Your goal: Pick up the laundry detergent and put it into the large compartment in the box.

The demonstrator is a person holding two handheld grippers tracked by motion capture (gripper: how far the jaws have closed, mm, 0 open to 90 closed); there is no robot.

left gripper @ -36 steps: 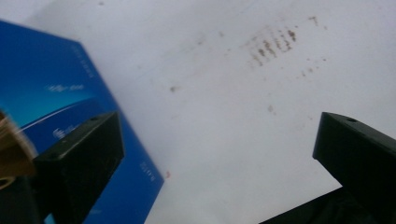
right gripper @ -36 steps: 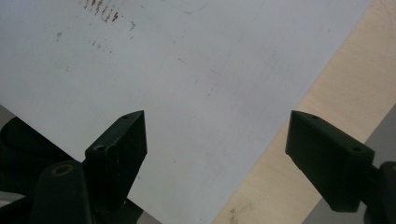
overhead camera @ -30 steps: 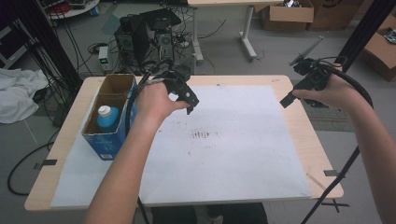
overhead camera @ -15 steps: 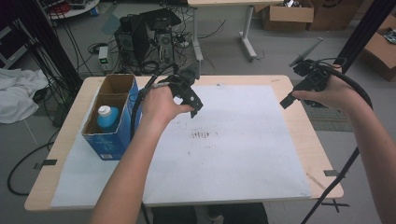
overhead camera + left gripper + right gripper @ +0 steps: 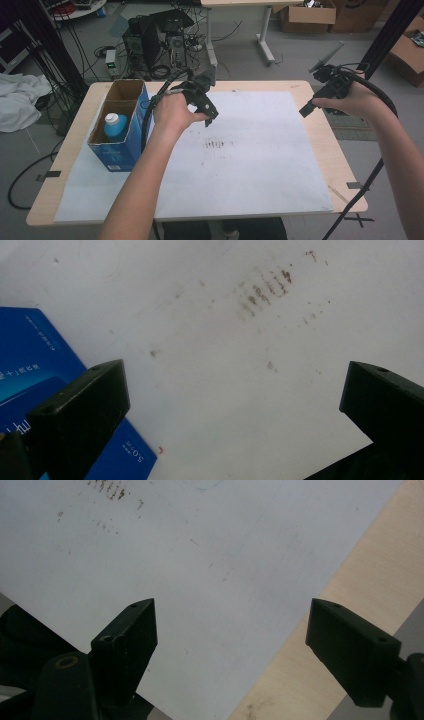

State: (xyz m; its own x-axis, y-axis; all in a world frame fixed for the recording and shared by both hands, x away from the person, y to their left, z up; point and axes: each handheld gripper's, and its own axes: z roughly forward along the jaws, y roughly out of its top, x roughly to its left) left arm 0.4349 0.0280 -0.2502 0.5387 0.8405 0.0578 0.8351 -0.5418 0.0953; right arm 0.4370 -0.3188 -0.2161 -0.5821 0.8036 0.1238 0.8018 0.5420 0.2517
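Left gripper (image 5: 209, 119) is hovering over the white paper sheet (image 5: 260, 150) that is covering the light wooden worktop (image 5: 345, 170), just right of the open blue cardboard box (image 5: 120, 150); its jaws are standing wide apart with nothing between them, and the left gripper view is showing a corner of the blue box (image 5: 30, 365) beside the near jaw. My read: it is lining up for the box or what is sitting inside, though it is pointing at the stained paper rather than at the box right now. Right gripper (image 5: 306, 109) is being held well apart from it, above the right edge of the sheet, jaws also spread and empty; it looks to be parking out of the way while the left one is working. The box is sitting upright at the left end of the worktop, on the sheet, flaps open, and is splitting into two compartments: the far one is looking empty, the near one is holding a light-blue plastic bottle with a white cap (image 5: 116, 125), standing upright. White print is running along the box side, too small to read. Brown smudge marks (image 5: 215, 145) are sitting mid-sheet, between the two grippers' sides, nearer the left one.
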